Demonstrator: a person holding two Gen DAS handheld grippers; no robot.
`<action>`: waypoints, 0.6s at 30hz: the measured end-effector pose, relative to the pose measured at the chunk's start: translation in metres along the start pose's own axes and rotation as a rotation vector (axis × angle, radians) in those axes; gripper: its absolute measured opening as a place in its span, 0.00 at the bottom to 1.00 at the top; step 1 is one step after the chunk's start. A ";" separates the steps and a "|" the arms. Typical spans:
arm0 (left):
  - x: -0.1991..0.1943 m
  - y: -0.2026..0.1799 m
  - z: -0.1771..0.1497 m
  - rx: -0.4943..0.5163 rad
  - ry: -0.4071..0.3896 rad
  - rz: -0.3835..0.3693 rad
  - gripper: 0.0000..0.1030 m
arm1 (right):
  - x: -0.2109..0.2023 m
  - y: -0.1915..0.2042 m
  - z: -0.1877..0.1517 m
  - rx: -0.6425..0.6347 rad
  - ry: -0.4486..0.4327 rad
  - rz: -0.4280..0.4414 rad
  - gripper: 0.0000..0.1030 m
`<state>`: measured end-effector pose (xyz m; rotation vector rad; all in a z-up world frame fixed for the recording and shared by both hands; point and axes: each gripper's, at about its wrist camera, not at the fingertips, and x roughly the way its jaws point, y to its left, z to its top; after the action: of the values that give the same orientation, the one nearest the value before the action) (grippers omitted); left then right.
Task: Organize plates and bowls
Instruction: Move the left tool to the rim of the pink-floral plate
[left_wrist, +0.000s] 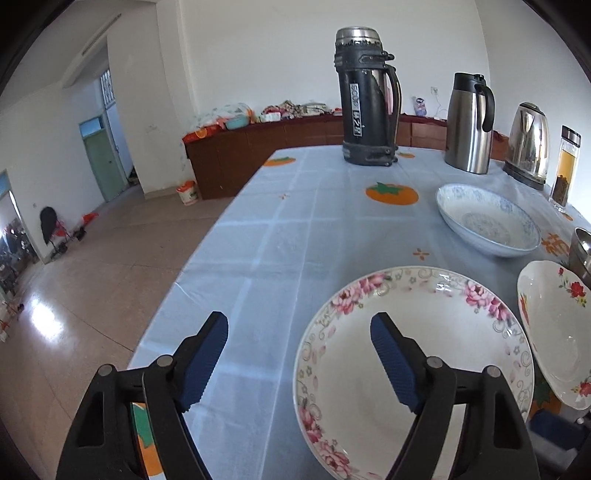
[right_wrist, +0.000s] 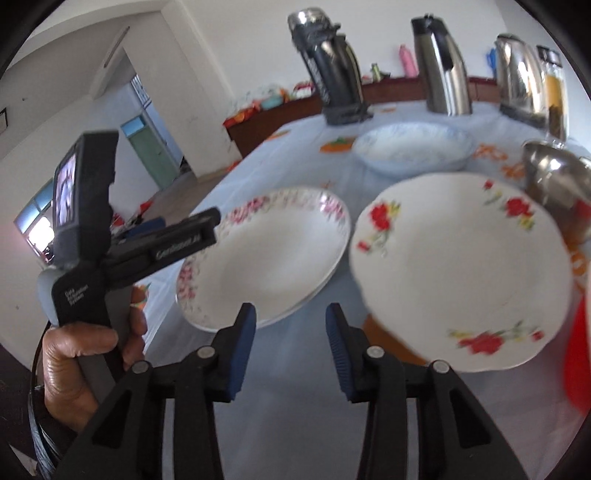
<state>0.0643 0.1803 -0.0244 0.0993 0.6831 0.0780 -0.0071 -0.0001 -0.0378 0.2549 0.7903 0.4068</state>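
Pink-flowered plate (left_wrist: 413, 365) under open left tongs (left_wrist: 299, 328)

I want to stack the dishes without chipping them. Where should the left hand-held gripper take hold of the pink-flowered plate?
Probably the near rim of the pink-flowered plate, approached from the table's front edge. It lies flat and shallow, so only its raised flowered lip offers a pinch: one pad above, one below. The left hand-held gripper already stands open there.

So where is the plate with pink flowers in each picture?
Left wrist view: the pink plate is bottom right, nearest the camera.
Right wrist view: the pink plate is in the middle, left of the red-flower plate.
Shared landmark: the black flask at the table's far end.
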 end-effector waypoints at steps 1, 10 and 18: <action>0.002 -0.001 0.000 0.002 0.009 -0.008 0.76 | 0.003 0.003 0.000 -0.018 0.004 -0.005 0.38; 0.016 -0.002 -0.003 0.030 0.055 0.010 0.63 | 0.013 0.005 0.007 0.033 0.036 0.038 0.38; 0.029 -0.002 -0.007 0.035 0.104 0.010 0.47 | 0.020 0.004 0.011 0.055 0.035 0.029 0.39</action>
<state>0.0824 0.1822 -0.0480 0.1328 0.7877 0.0813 0.0127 0.0121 -0.0415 0.3111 0.8332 0.4179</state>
